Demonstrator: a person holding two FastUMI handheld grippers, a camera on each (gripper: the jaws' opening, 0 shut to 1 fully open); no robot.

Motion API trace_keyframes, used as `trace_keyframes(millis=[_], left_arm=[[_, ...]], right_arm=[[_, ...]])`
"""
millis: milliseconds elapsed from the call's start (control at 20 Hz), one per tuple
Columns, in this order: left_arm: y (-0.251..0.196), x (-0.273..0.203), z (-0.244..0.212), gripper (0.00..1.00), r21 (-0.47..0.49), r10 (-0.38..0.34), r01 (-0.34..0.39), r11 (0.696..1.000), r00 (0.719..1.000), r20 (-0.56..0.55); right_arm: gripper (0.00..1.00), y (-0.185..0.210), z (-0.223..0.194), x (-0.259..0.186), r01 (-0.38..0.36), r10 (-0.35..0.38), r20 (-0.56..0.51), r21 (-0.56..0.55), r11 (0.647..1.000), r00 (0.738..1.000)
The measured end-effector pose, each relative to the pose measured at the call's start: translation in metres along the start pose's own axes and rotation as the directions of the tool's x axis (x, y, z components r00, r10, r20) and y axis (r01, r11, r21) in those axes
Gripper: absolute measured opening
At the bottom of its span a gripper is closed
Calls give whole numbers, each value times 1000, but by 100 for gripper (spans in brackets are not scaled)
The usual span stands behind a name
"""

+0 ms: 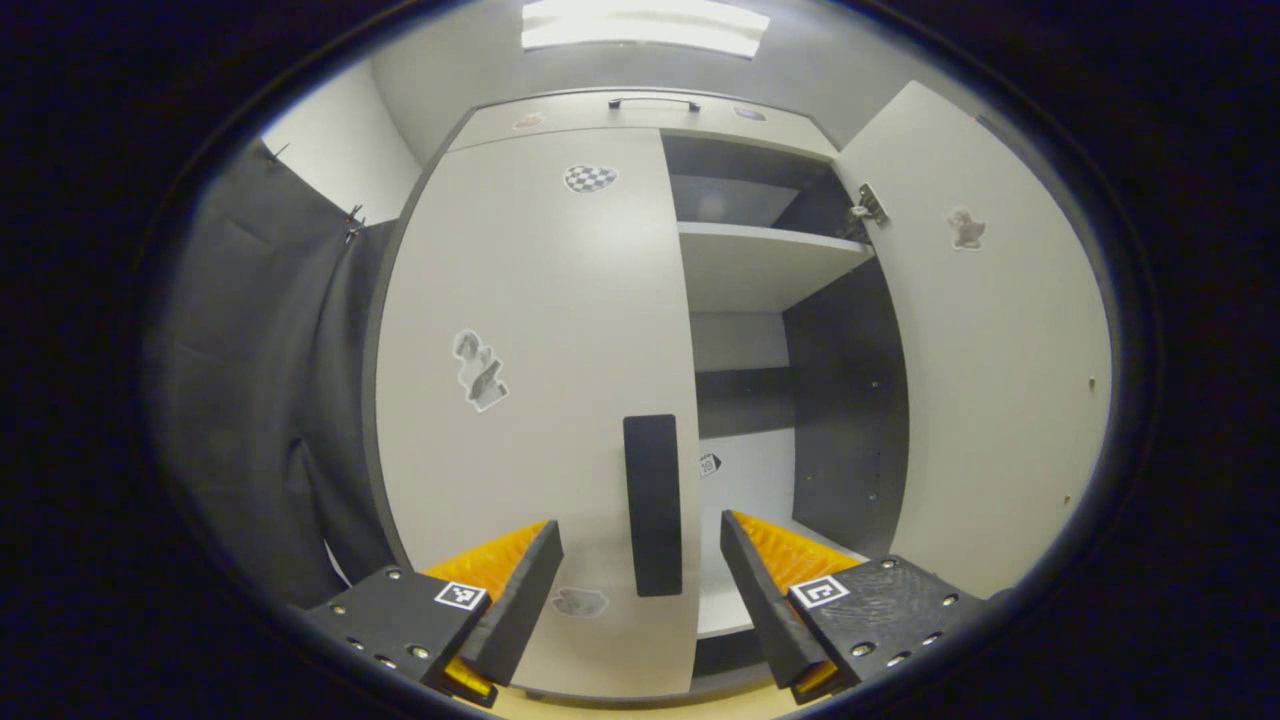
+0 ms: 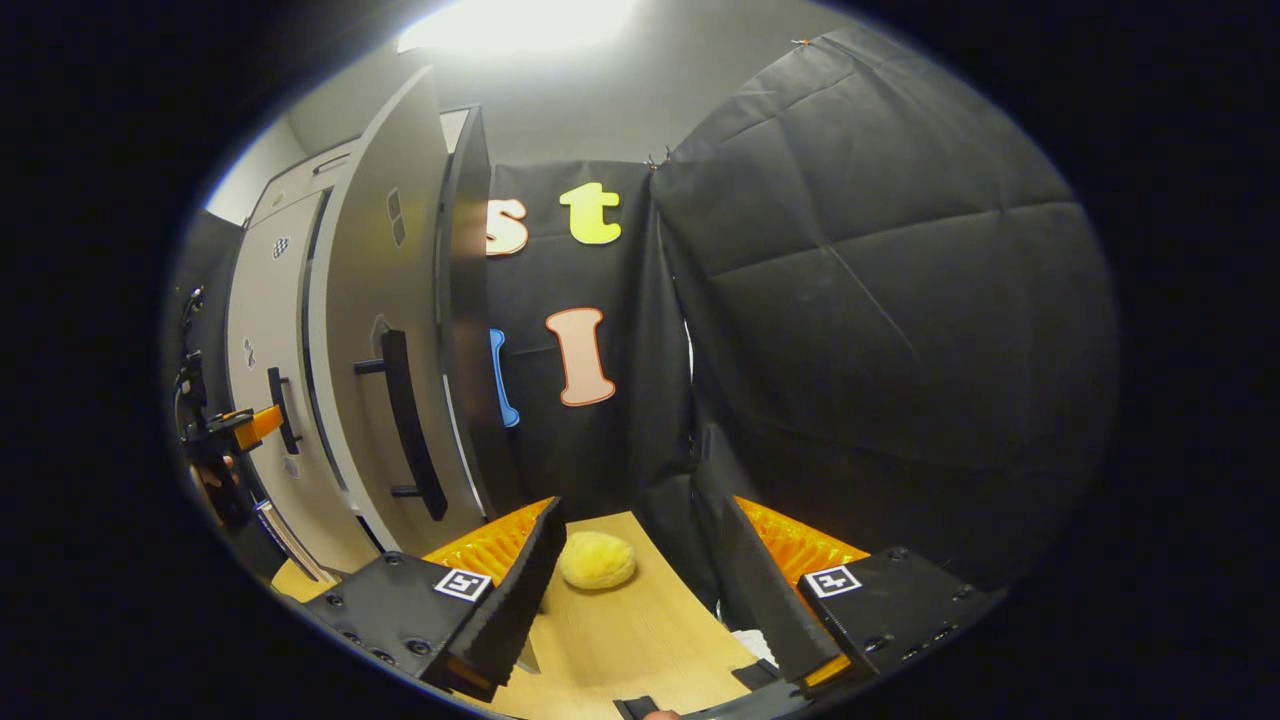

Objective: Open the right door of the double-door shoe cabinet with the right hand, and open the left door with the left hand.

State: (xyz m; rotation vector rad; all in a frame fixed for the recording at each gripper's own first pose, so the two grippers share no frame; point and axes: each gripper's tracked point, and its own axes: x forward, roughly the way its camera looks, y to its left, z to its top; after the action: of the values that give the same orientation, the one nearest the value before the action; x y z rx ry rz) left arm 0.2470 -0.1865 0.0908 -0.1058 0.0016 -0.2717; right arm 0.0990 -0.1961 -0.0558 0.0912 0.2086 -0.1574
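The left door (image 1: 540, 400) of the pale shoe cabinet is closed, with a black vertical handle (image 1: 652, 505) near its inner edge. My left gripper (image 1: 640, 522) is open right in front of that handle, one finger on each side of it and neither touching it. The right door (image 1: 1000, 350) is swung wide open and shows the shelves (image 1: 760, 262) inside. In the right gripper view that open right door (image 2: 375, 330) is seen almost edge-on with its black handle (image 2: 410, 430). My right gripper (image 2: 640, 505) is open and holds nothing, off to the right of the door. The left gripper (image 2: 250, 425) hovers by the left door's handle (image 2: 283, 410).
A yellow rounded lump (image 2: 597, 560) lies on the wooden surface (image 2: 640, 640) just ahead of my right gripper. Black cloth walls (image 2: 880, 300) close in on the right and behind the open door. Another cloth wall (image 1: 270, 380) hangs left of the cabinet.
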Motion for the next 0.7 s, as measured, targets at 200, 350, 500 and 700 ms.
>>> trace_keyframes(millis=[200,350,500,700], left_arm=[[0,24,-8,94,4,-15,15,1000,1000,-16],[-2,39,-16,93,13,-21,22,1000,999,-32],[0,48,-23,77,13,-15,16,1000,999,-44],[-3,49,-22,69,-3,-21,21,1000,999,-34]], right_arm=[[98,-1,-6,6,30,-30,-17,-16,999,999],[98,-2,-9,9,51,-52,-22,-30,998,998],[98,-3,-12,9,48,-48,-34,-8,999,998],[98,-12,-9,4,57,-57,-40,-6,998,998]])
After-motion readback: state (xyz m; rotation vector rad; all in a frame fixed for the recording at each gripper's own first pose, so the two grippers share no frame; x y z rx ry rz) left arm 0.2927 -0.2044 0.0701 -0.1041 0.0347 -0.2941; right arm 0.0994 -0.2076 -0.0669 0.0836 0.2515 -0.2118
